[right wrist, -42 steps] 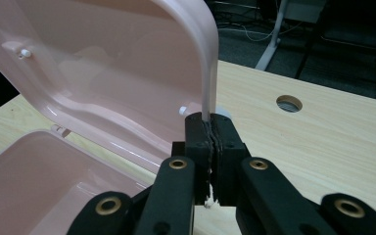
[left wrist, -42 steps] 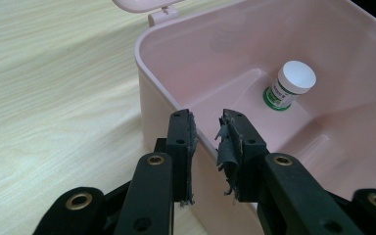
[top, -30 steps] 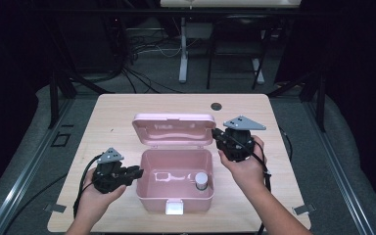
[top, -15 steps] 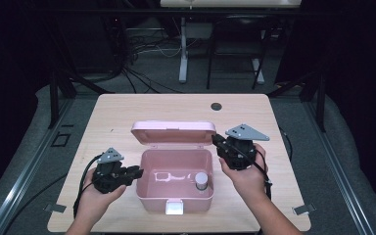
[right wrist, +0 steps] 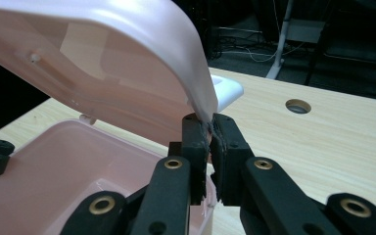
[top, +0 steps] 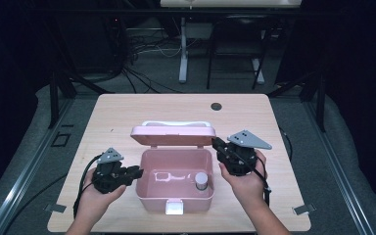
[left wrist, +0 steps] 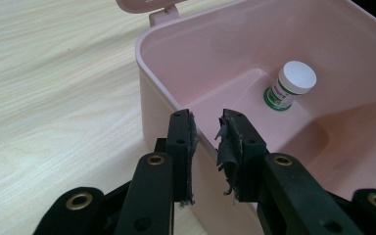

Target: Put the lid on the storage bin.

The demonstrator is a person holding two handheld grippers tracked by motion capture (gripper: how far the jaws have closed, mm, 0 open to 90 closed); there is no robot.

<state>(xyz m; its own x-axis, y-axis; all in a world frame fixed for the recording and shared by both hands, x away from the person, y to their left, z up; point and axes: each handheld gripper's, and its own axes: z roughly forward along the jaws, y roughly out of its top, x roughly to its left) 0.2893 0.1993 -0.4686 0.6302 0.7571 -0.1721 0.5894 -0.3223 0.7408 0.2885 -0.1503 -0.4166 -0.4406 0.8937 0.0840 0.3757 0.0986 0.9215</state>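
A pink box (top: 174, 201) stands open on the wooden table, with a small white-capped bottle (top: 201, 180) upright in its near right corner. Its lid (top: 171, 134) hangs half lowered over the back. My right gripper (top: 216, 143) is shut on the lid's right edge; in the right gripper view the pads (right wrist: 209, 128) pinch the lid's rim (right wrist: 127, 49). At the box's left side, my left gripper (top: 138, 171) holds the left wall, and in the left gripper view the wall (left wrist: 215, 49) runs between the jaws (left wrist: 205, 127). The bottle (left wrist: 291, 85) has a green label.
A white latch (top: 175, 208) sits on the box's front, and a white tab (right wrist: 225, 90) on the lid. A round hole (top: 216, 106) marks the table's far side. Bare tabletop (top: 107, 122) lies around the box. Beyond the table are dark floor, cables and stands.
The lid has swung down from nearly upright to half lowered over the box. My right gripper came down and nearer with it. The left gripper has not moved.
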